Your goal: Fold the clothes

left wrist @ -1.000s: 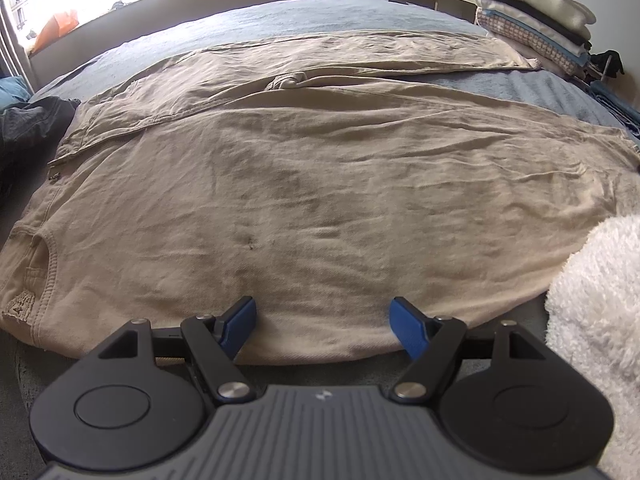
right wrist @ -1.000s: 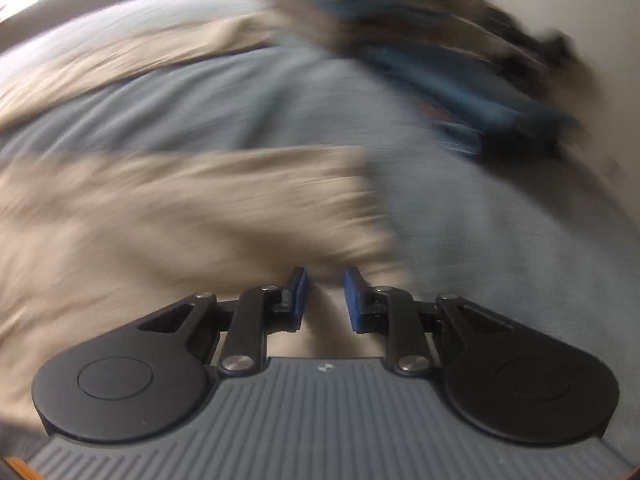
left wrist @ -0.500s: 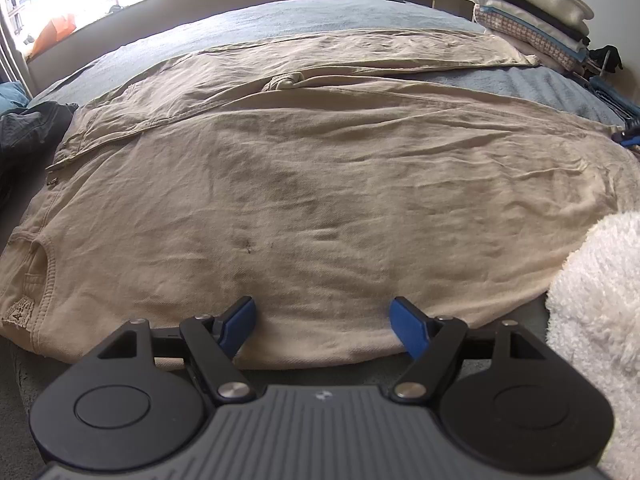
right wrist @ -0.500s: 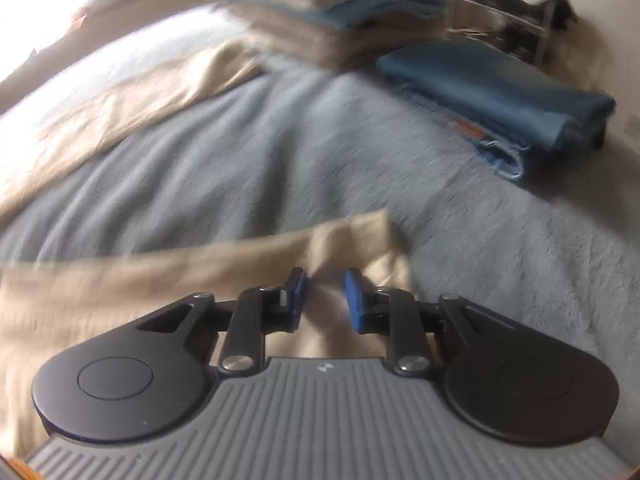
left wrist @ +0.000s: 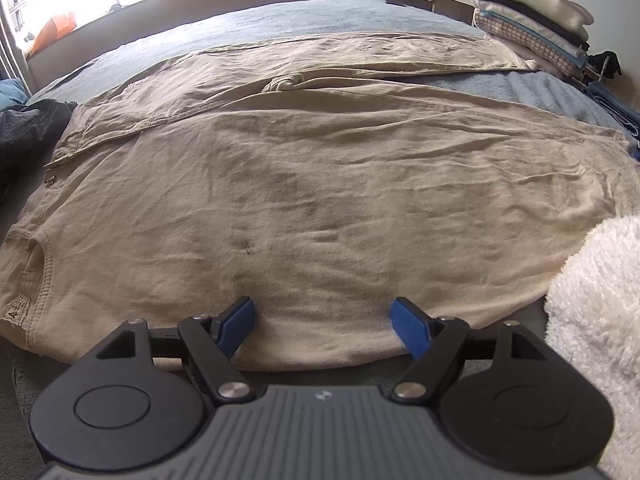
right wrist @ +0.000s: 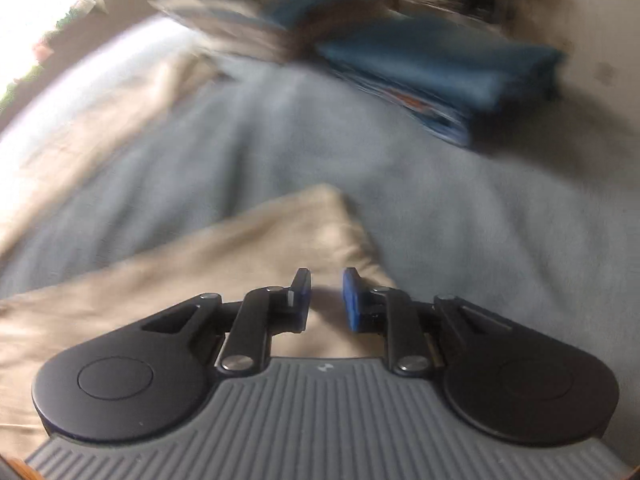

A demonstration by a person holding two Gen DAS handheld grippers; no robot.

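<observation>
Beige trousers [left wrist: 320, 200] lie spread flat across the bed, waist to the left and legs running right. My left gripper [left wrist: 324, 320] hovers open at their near edge, its blue fingers wide apart with nothing between them. In the right wrist view, the hem end of the near trouser leg [right wrist: 240, 248] runs under my right gripper [right wrist: 326, 296]. That gripper's fingers stand close together with the cloth pinched between them. The far leg [right wrist: 100, 120] lies blurred at the left.
The bed has a grey-blue blanket [left wrist: 320, 20]. A stack of folded clothes [left wrist: 532, 12] sits at its far right corner, with a folded blue pile [right wrist: 440, 64] beside it. A white fluffy fabric [left wrist: 596, 320] is at near right, and a dark garment [left wrist: 24, 132] at the left.
The right gripper has swung quickly across the bed, the leg end staying between its fingers as the background shifted. The left gripper and the spread trousers have hardly moved.
</observation>
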